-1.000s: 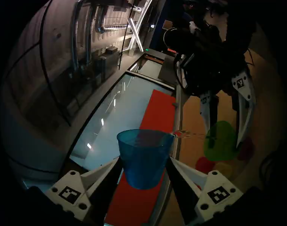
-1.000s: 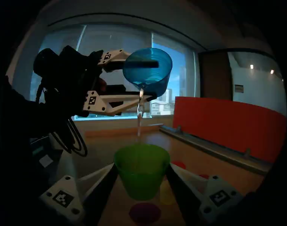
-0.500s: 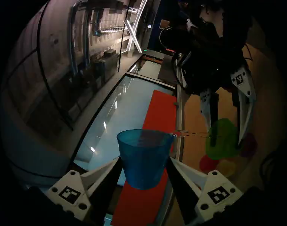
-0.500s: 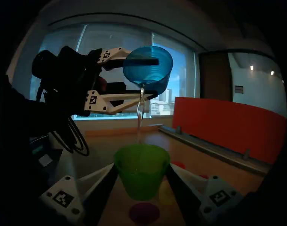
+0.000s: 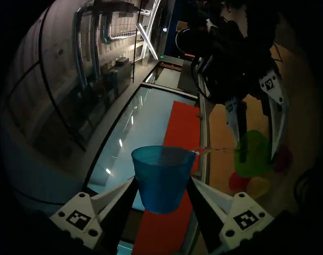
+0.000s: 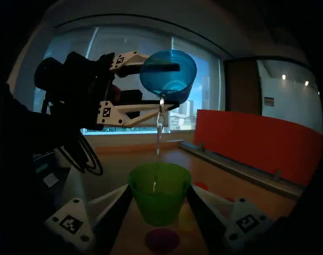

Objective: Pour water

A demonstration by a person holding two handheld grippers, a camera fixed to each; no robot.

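Right gripper view: left gripper (image 6: 163, 80) is pinching the tipped blue cup (image 6: 169, 73) directly above the green cup (image 6: 159, 195) clamped by the right gripper (image 6: 159, 203), water stream (image 6: 158, 131) falling into its mouth.

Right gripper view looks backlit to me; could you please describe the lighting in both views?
Right gripper view: bright window behind, left gripper mostly silhouetted, water stream glinting. Left gripper view: dim, glare streaks on the window, fisheye-bent edges.
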